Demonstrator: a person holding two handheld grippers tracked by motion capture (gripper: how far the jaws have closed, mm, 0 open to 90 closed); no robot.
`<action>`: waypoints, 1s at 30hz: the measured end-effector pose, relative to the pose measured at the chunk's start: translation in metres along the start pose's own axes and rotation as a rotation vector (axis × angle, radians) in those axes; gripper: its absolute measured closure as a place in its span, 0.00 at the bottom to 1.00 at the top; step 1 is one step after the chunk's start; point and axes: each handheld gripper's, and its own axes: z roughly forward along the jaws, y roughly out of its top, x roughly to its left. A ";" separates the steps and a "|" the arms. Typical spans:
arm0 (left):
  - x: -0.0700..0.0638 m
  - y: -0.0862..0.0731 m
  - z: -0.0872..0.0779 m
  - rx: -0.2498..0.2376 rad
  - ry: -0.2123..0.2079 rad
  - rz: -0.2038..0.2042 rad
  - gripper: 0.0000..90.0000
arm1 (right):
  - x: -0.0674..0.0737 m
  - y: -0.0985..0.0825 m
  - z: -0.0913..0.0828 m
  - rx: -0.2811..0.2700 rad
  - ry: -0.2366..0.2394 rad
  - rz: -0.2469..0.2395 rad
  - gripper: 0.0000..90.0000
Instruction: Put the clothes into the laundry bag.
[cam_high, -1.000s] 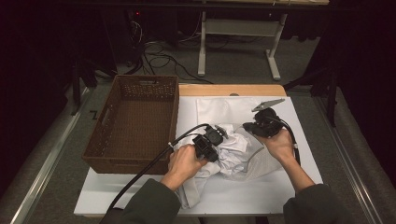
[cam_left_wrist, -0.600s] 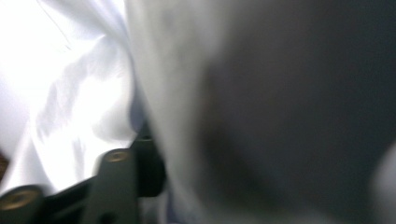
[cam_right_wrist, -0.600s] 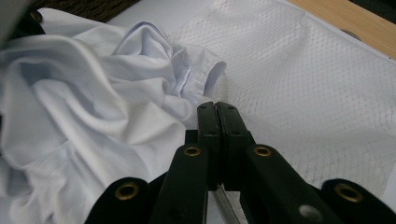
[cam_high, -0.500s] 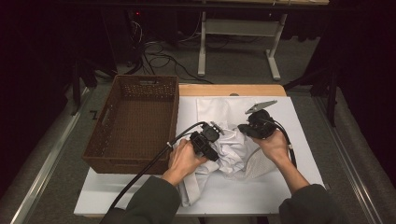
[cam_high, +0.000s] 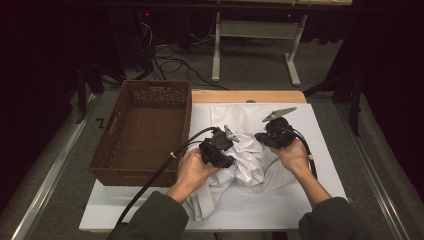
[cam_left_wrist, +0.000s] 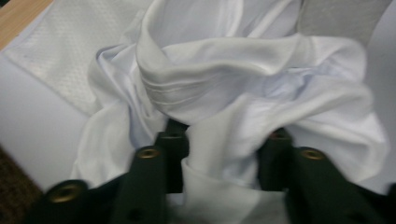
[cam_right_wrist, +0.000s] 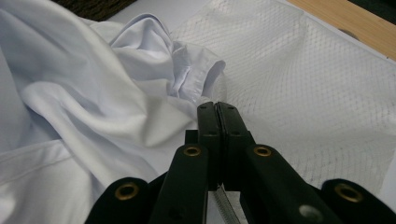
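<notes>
Handling a crumpled white shirt (cam_high: 248, 162) that lies bunched at the middle of the table (cam_high: 150, 212), partly over a white mesh bag (cam_right_wrist: 299, 79) spread beneath it toward the far right. Left gripper (cam_left_wrist: 224, 144), whose jaws have just been closing, is clamped on a thick fold of the cloth, which bulges up between the two pads. Right gripper (cam_right_wrist: 217, 122) has its jaws pressed together, seemingly over a thin edge of the mesh, just beside a shirt cuff (cam_right_wrist: 196, 79). Brown wicker basket (cam_high: 145, 130) stands at the left. Judged from its loose folds, the fabric is light, limp and somewhat slippery: it should sag and slide rather than hold shape, so gathered folds, a seam or the cuff offer the surest hold.
</notes>
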 end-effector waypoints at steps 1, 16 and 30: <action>0.001 0.002 0.004 -0.004 -0.027 -0.015 0.83 | 0.001 0.001 0.000 0.003 0.002 0.001 1.00; 0.033 0.014 0.089 0.081 0.137 -0.201 0.95 | 0.004 0.016 0.008 -0.018 0.034 -0.012 1.00; 0.020 0.015 0.038 0.068 0.006 -0.115 0.45 | 0.002 0.003 0.008 -0.017 0.035 0.027 1.00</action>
